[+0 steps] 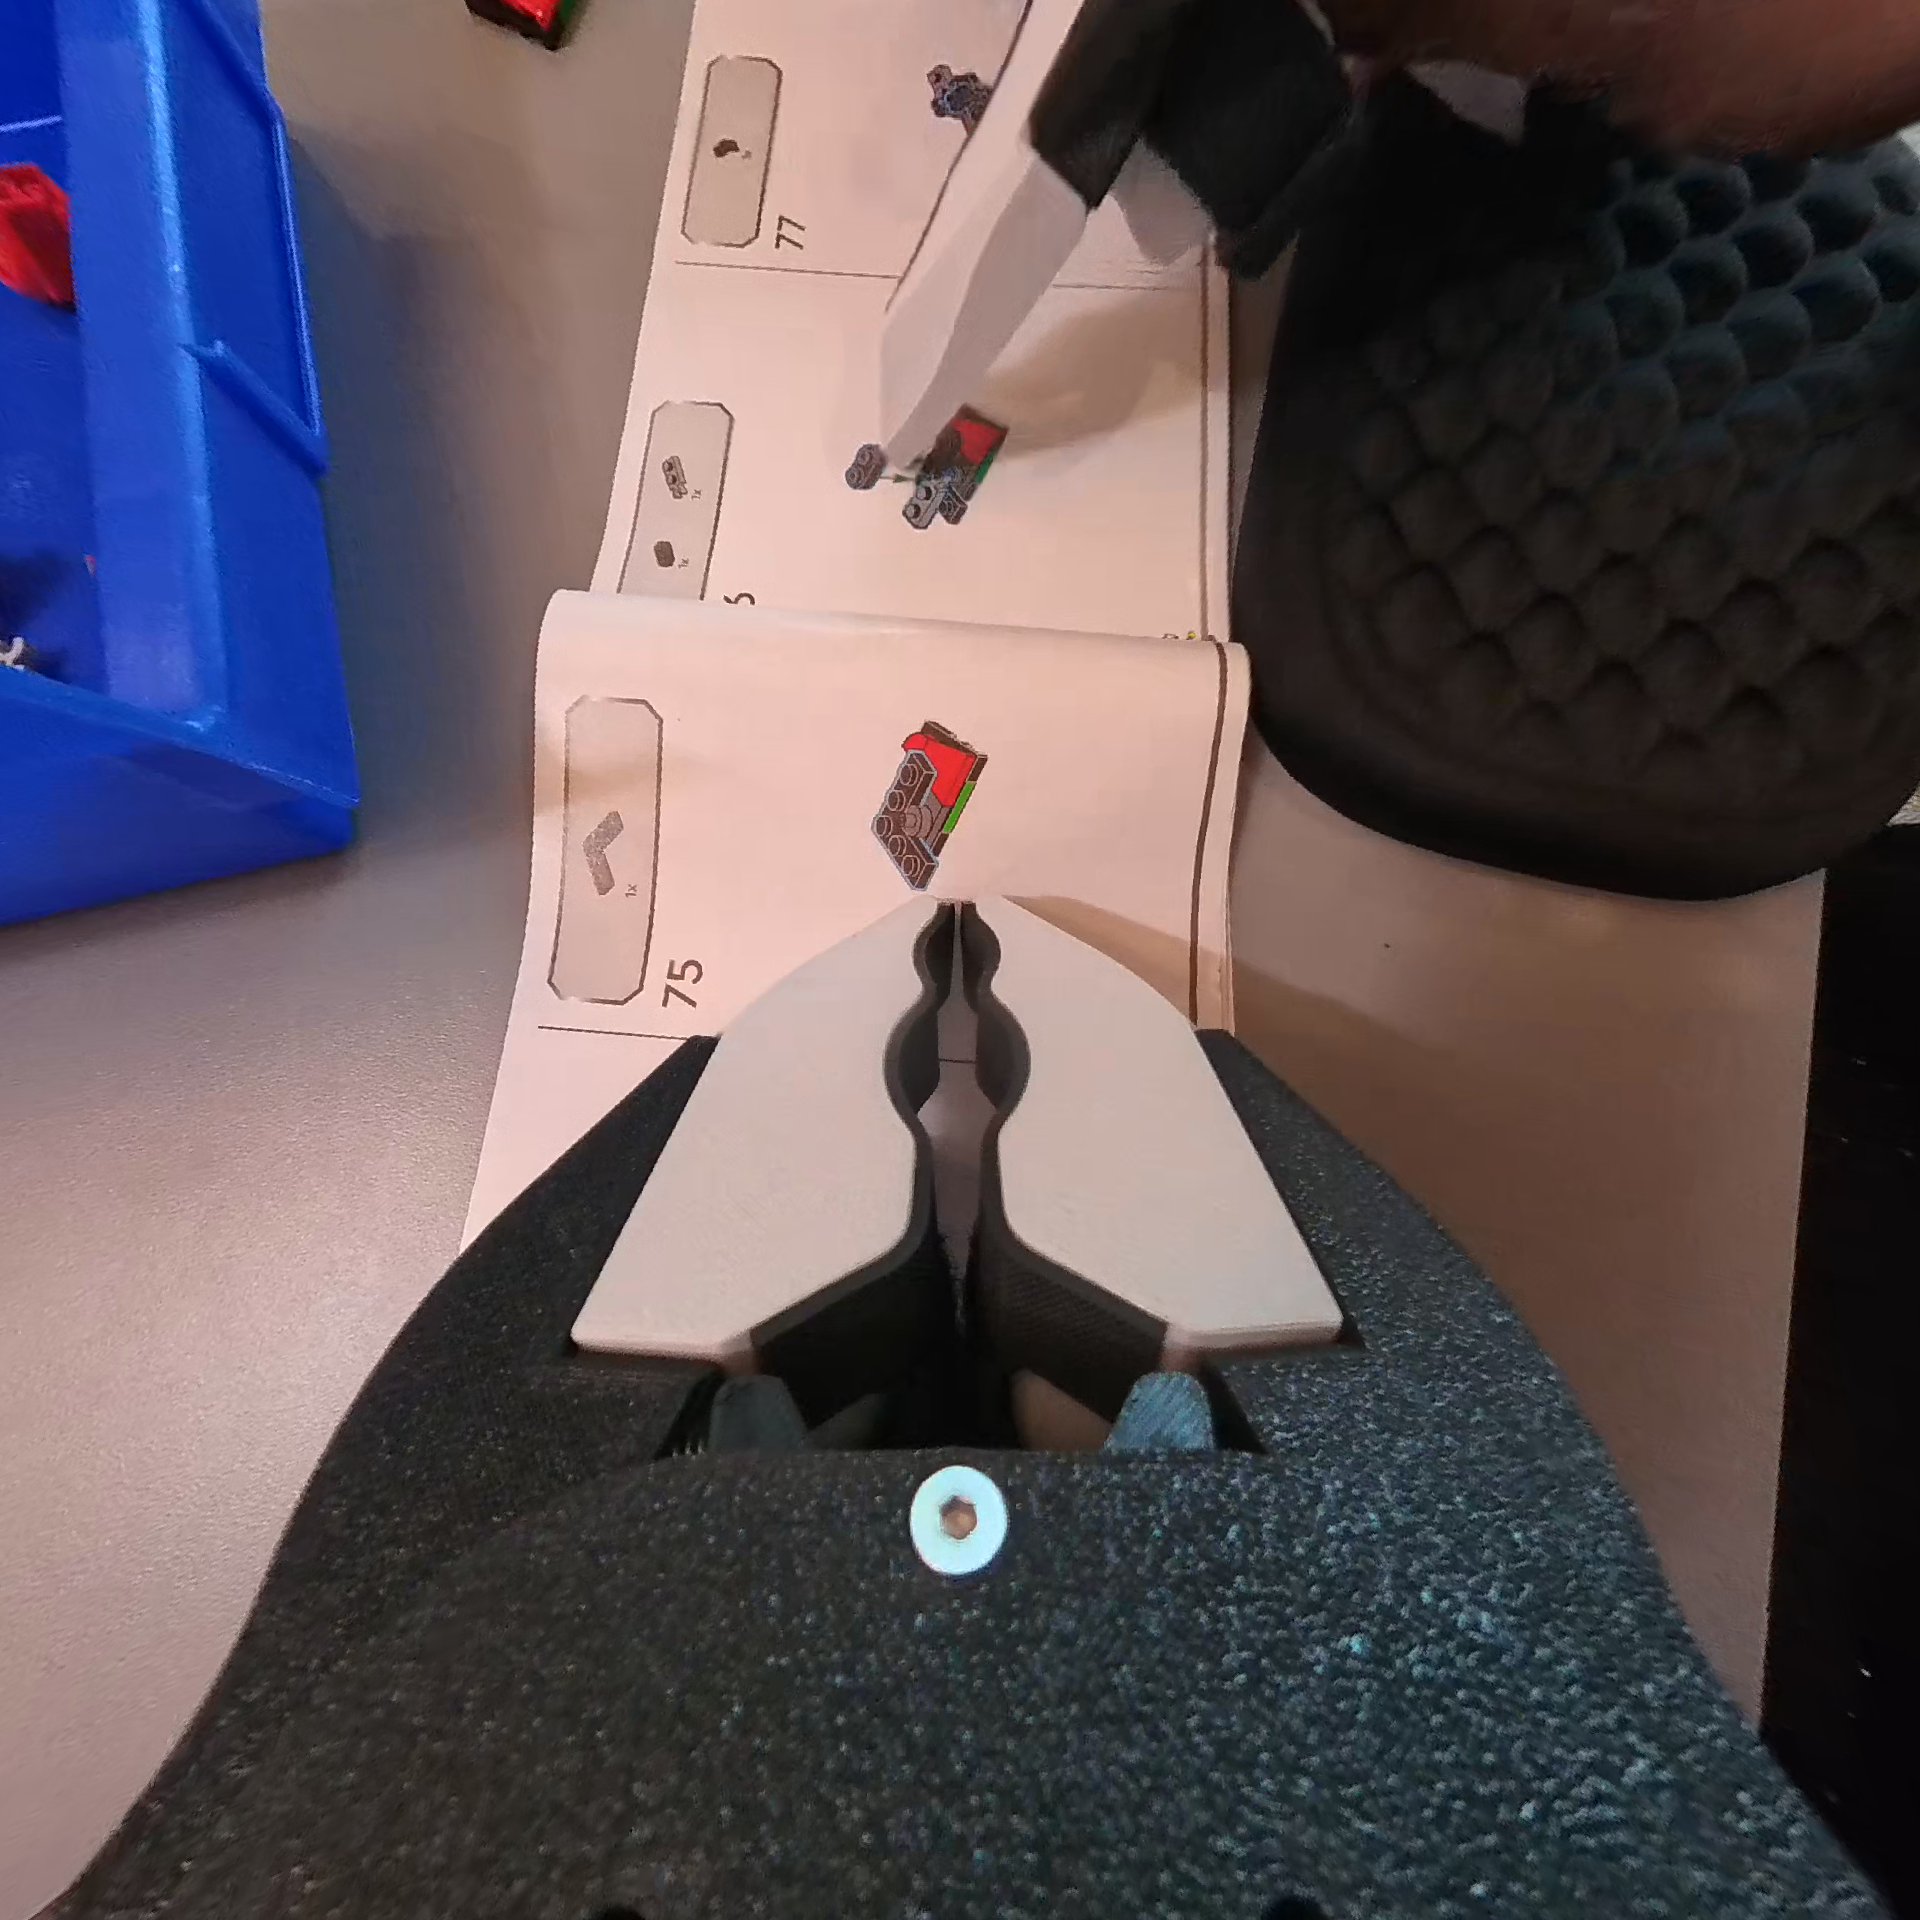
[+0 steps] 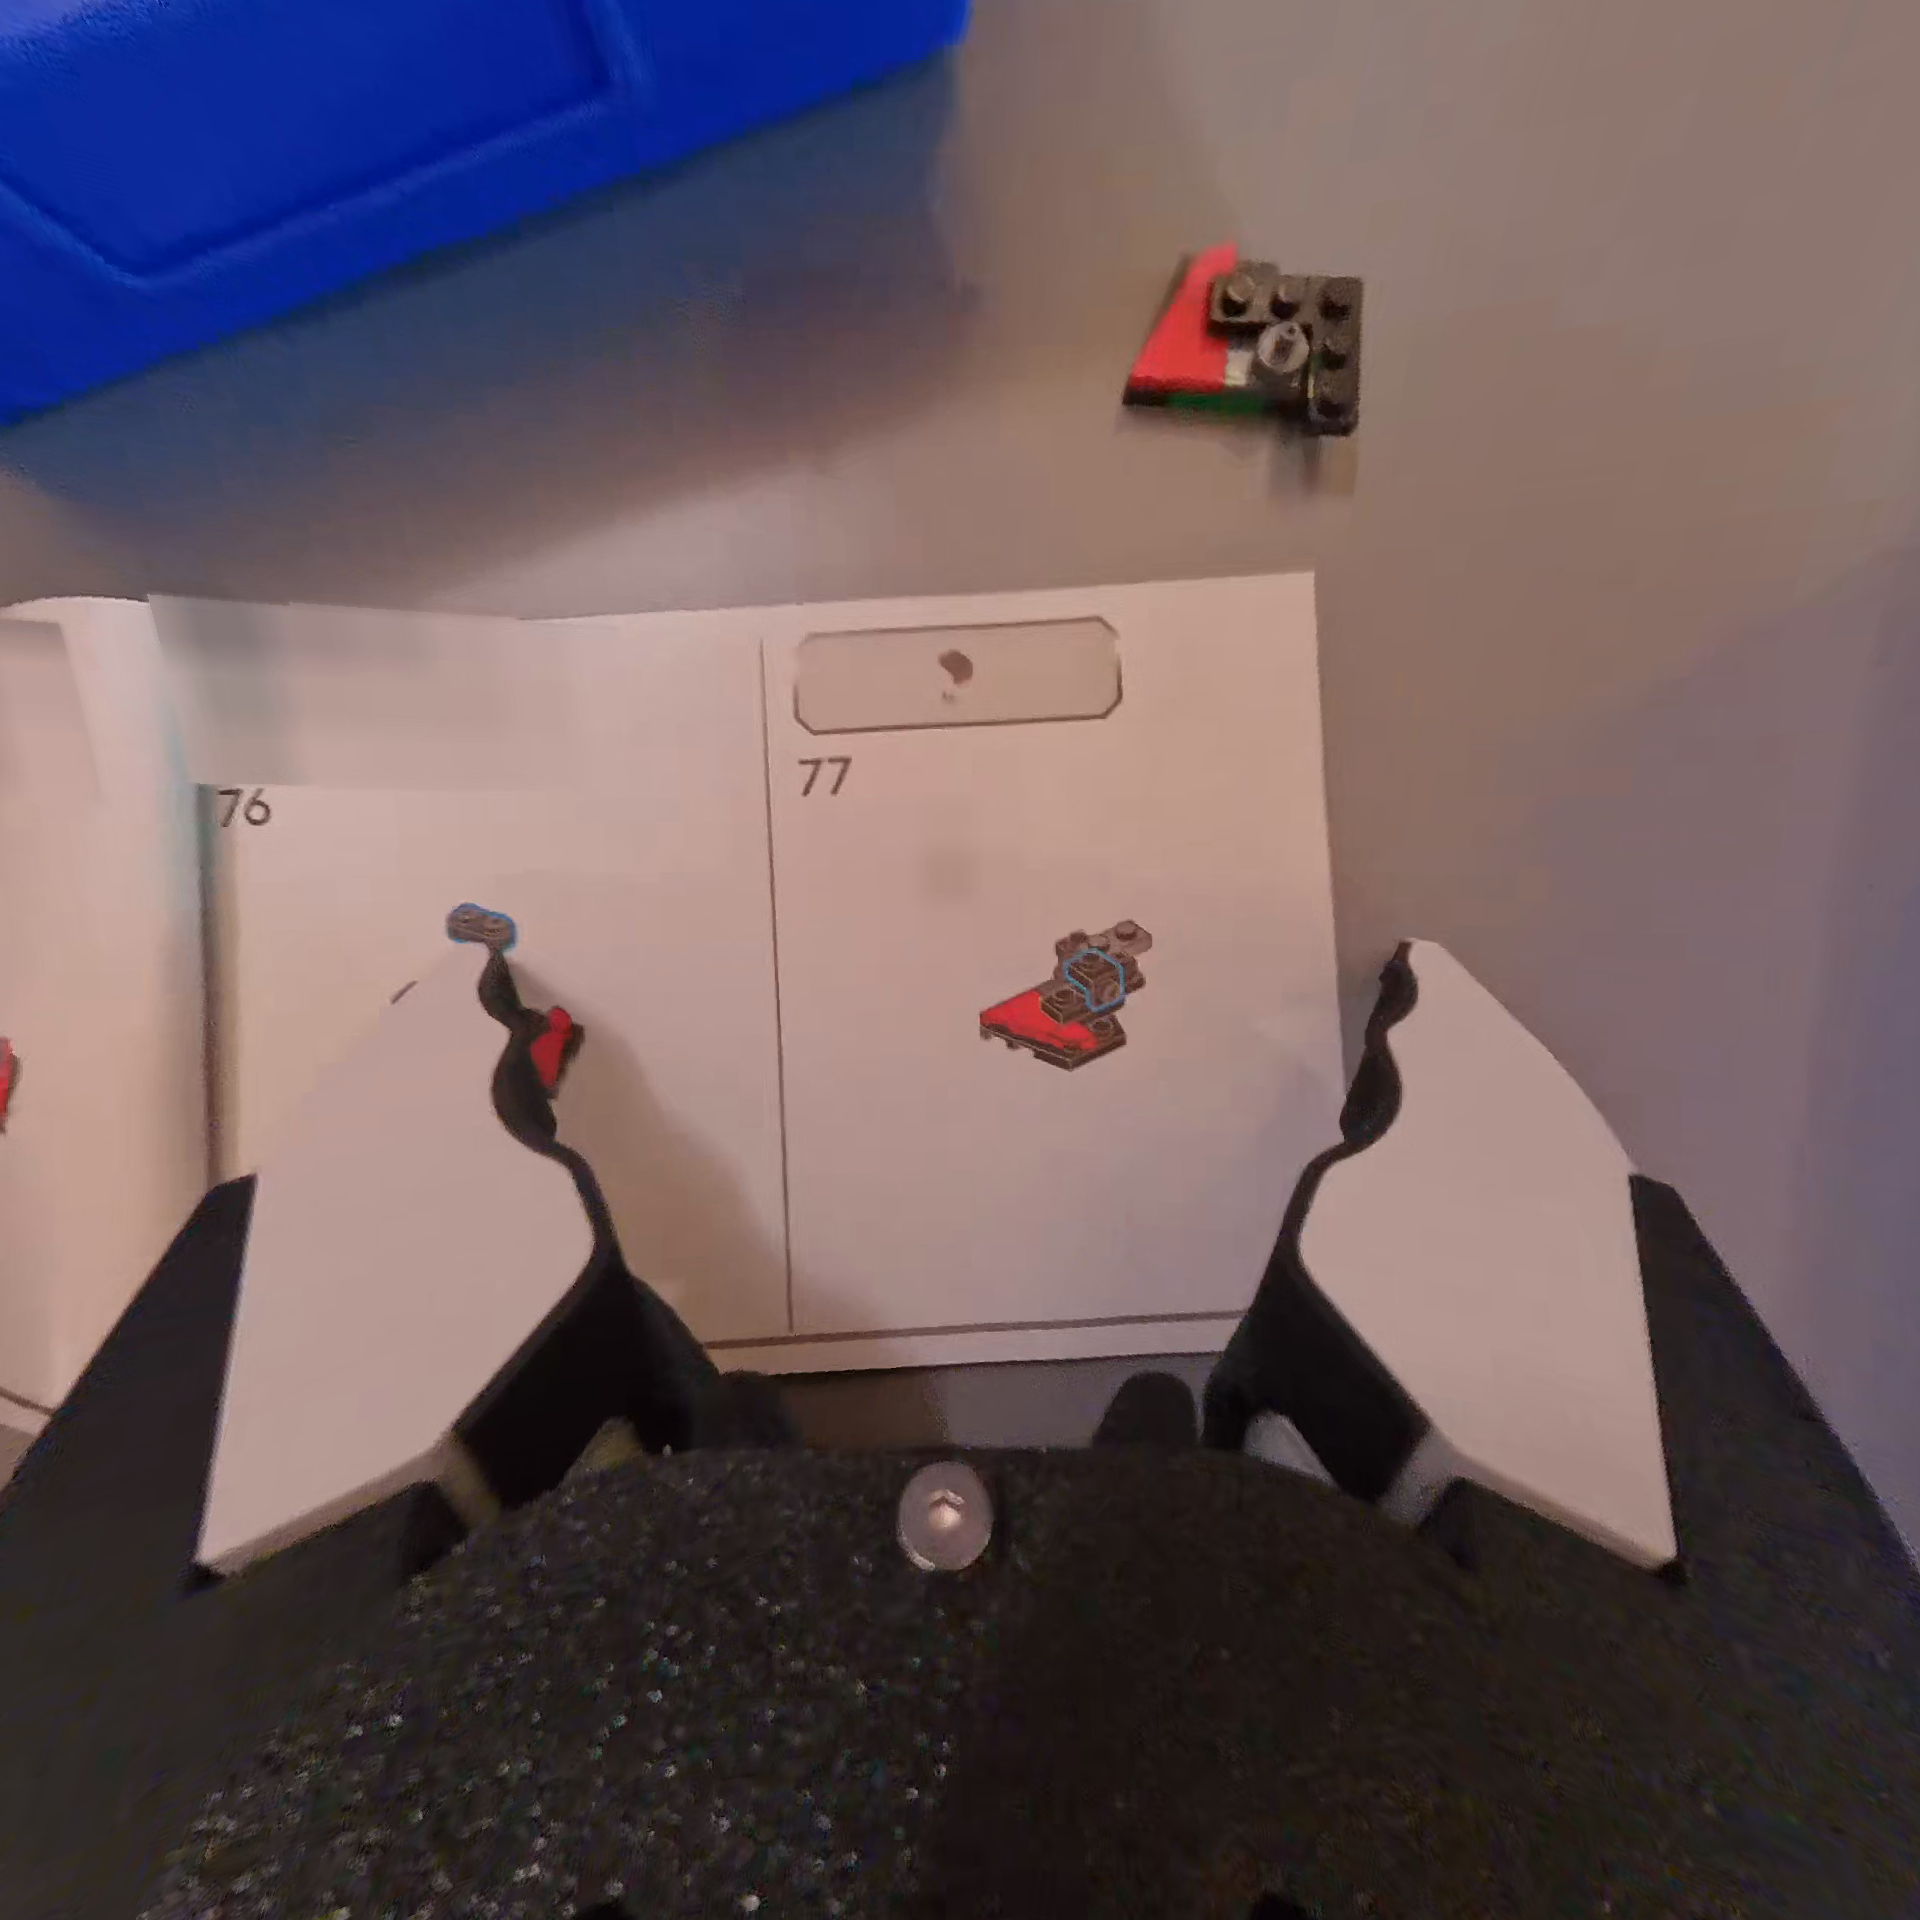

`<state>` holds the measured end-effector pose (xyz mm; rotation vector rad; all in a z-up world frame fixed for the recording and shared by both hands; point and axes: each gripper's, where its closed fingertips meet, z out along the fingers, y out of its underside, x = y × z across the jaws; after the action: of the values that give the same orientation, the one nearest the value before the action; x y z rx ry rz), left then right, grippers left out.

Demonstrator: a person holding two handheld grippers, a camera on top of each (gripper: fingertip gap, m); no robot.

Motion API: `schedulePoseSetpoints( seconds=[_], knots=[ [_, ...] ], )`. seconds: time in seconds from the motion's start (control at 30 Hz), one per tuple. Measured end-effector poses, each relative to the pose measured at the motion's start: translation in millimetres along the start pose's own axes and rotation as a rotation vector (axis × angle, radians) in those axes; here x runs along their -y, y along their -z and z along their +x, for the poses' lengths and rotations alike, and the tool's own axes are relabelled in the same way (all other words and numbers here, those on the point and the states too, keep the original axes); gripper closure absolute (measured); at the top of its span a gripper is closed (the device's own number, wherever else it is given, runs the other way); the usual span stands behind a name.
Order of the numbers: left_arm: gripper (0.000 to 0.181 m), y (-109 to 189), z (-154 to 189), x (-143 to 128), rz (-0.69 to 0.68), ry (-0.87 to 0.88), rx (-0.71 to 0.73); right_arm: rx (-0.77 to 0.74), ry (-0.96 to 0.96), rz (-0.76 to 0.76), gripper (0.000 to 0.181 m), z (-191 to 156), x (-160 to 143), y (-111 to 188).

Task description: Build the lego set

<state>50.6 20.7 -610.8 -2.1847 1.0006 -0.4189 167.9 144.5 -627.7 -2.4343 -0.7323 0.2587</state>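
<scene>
An open instruction booklet [image 1: 935, 540] lies flat on the grey table; it also shows in the right wrist view [image 2: 1039, 1143]. My left gripper [image 1: 956, 914] is shut and empty, its tips resting over the booklet's near page. My right gripper [image 2: 935, 966] is open and empty, hovering over the booklet's pages; it shows in the left wrist view [image 1: 904, 447] with one finger tip down on the middle page. A small build [image 2: 1247, 343] of red, black and green bricks sits on the table beyond the booklet; its edge shows at the top of the left wrist view [image 1: 530, 16].
A blue parts bin [image 1: 156, 468] stands left of the booklet, with a red brick [image 1: 36, 234] inside; it shows at top left in the right wrist view [image 2: 416, 156]. A black textured pad [image 1: 1610, 520] lies to the right of the booklet. To the red brick [image 1: 36, 234]: right tips about 15 centimetres, left tips about 20 centimetres.
</scene>
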Motion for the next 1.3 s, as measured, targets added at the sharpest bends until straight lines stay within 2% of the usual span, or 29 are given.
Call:
schedulePoseSetpoints(
  seconds=[0.63, 1.3],
  knots=[
    [0.178, -0.6, 1.0, 0.9, 0.010, 0.032, -0.036, -0.003, 0.000, 0.000, 0.034, -0.1, -0.2, 0.1],
    [0.177, -1.6, 1.6, 2.0, 0.016, -0.030, 0.018, -0.003, 0.000, 0.001, 0.034, -0.2, -0.1, 0.1]
  ],
)
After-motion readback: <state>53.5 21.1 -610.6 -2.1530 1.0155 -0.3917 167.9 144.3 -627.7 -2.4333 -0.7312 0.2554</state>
